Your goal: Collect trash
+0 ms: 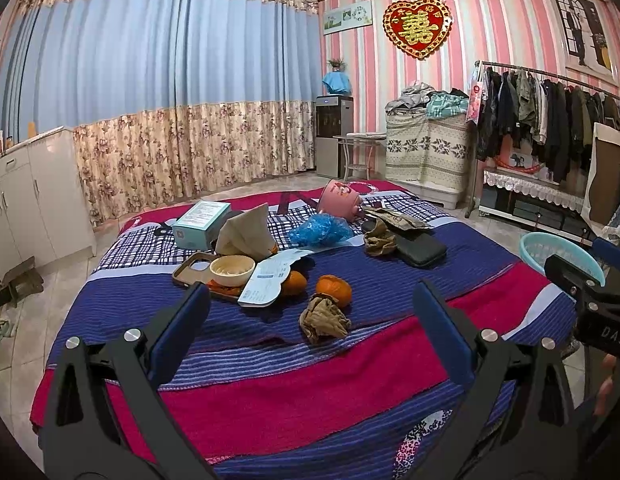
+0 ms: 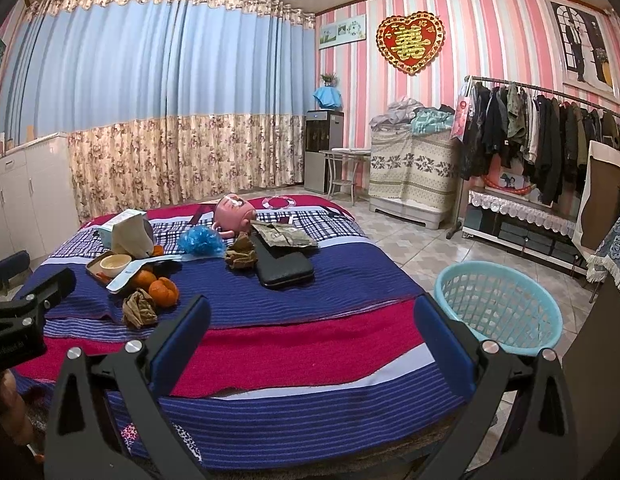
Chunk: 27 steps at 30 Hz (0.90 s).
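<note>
A crumpled brown paper wad (image 1: 324,319) (image 2: 139,309) lies on the striped bed cover, straight ahead of my left gripper (image 1: 310,304), which is open and empty. A second brown wad (image 1: 380,238) (image 2: 241,255) and a blue plastic bag (image 1: 321,231) (image 2: 201,241) lie farther back. A torn wrapper (image 1: 398,219) (image 2: 286,236) rests on a black case (image 1: 424,249) (image 2: 284,268). My right gripper (image 2: 310,308) hangs open and empty over the bed's near edge. The light blue basket (image 2: 498,304) (image 1: 558,254) stands on the floor right of the bed.
Oranges (image 1: 334,288) (image 2: 163,291), a white bowl (image 1: 233,270) on a phone case, a teal box (image 1: 202,224), a paper bag (image 1: 246,232), a paper slip (image 1: 266,280) and a tipped pink mug (image 1: 339,199) crowd the bed. A clothes rack (image 2: 542,148) lines the right wall.
</note>
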Tool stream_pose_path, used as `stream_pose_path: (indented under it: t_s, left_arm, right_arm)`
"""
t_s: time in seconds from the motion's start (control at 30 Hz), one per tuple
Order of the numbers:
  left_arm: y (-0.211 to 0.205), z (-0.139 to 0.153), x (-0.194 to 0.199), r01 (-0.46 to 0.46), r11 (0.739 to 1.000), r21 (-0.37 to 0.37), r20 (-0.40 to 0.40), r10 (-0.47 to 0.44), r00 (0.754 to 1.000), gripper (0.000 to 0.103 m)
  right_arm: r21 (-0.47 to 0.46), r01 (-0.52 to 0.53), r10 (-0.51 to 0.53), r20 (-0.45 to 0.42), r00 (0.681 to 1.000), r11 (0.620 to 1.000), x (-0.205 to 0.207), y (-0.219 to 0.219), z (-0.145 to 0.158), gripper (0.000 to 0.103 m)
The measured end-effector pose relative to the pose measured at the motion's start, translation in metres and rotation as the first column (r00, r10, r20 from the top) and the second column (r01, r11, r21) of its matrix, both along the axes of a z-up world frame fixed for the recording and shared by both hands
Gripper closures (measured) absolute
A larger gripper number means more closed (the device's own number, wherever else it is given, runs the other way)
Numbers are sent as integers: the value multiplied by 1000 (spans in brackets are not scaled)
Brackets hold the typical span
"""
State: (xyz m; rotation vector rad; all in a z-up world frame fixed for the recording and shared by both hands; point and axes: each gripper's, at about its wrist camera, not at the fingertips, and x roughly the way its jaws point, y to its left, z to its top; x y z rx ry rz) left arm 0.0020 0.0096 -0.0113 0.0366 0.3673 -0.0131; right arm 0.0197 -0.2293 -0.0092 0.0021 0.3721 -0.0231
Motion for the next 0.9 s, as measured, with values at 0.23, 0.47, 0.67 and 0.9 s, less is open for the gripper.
stream_pose_path:
  t_s: [0.23, 0.47, 0.67, 0.9]
  left_arm:
    - [0, 0, 0, 0, 1000, 0, 1, 0, 1000, 5]
    - [0, -3, 1, -4, 1000, 2, -11, 4, 1000, 5]
    - [2, -7, 6, -9, 1000, 5, -23, 9, 1000, 5]
    - [8, -8, 12, -14, 1000, -6, -44, 13, 999, 5]
  right_arm:
    - [4, 2, -2, 1, 1000, 1000, 0, -1, -2, 4]
    - [6, 2, -2, 2, 1000, 1000, 0, -1, -2, 4]
    - [5, 10, -10, -7, 1000, 1000, 0, -7, -5, 4]
    - [14, 30, -29, -6, 1000, 999, 5, -18, -6, 4]
